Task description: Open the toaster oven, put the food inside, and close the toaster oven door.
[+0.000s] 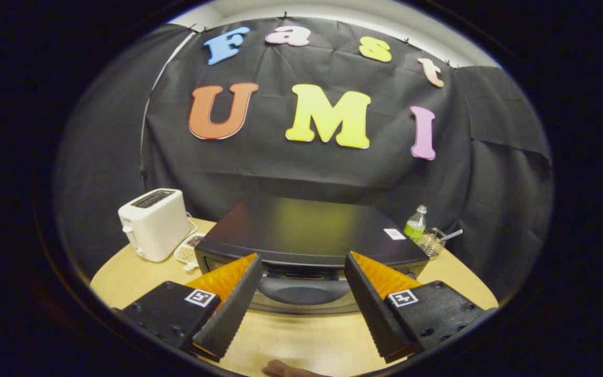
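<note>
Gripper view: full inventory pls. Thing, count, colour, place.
toaster oven: 1, black, on the table just ahead of the fingers, door shut, its handle in line with the gap between them
toaster: 1, white, left of the toaster oven
dish: 1, white, holding brownish bits, between the toaster and the toaster oven
bottle: 1, clear with green liquid, right of the toaster oven, behind it
glass bowl: 1, clear, beside the bottle, a utensil sticking out
table: 1, light wood, round
fingertip: 1, on the table's near edge, below the fingers
gripper: 1, fingers spread wide, holding nothing
</note>
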The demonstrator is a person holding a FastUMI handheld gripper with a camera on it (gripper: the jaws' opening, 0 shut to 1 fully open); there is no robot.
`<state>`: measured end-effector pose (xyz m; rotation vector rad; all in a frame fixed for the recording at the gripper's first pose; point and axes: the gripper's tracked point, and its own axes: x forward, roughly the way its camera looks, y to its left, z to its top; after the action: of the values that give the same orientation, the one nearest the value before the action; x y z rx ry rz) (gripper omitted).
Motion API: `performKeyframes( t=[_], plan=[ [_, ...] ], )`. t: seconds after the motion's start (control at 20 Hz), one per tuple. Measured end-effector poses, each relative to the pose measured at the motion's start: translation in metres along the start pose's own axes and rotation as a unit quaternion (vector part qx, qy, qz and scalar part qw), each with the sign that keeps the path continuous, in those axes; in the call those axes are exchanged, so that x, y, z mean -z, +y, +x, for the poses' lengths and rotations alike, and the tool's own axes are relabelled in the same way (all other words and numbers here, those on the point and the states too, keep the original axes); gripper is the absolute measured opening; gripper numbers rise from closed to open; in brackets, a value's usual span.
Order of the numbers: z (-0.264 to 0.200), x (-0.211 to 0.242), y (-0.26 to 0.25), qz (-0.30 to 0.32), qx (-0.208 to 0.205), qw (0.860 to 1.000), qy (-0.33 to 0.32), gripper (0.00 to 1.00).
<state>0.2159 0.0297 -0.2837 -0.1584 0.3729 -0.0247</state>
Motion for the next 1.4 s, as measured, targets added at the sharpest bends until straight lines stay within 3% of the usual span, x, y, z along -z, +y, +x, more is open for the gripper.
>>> performKeyframes(
  t=[0.1, 0.25, 0.55, 0.9, 1.4],
  plan=[
    [0.007, 0.008, -0.006, -0.001, 0.015, 1.000, 0.011, 1.00],
    [0.014, 0.011, -0.002, 0.035, 0.002, 0.999, 0.016, 1.00],
    [0.020, 0.016, 0.001, 0.048, -0.044, 0.997, 0.030, 1.00],
    [-0.013, 0.039, 0.000, 0.051, -0.045, 0.997, 0.033, 1.00],
    [-0.059, 0.120, -0.002, 0.053, -0.037, 0.997, 0.034, 1.00]
  ],
)
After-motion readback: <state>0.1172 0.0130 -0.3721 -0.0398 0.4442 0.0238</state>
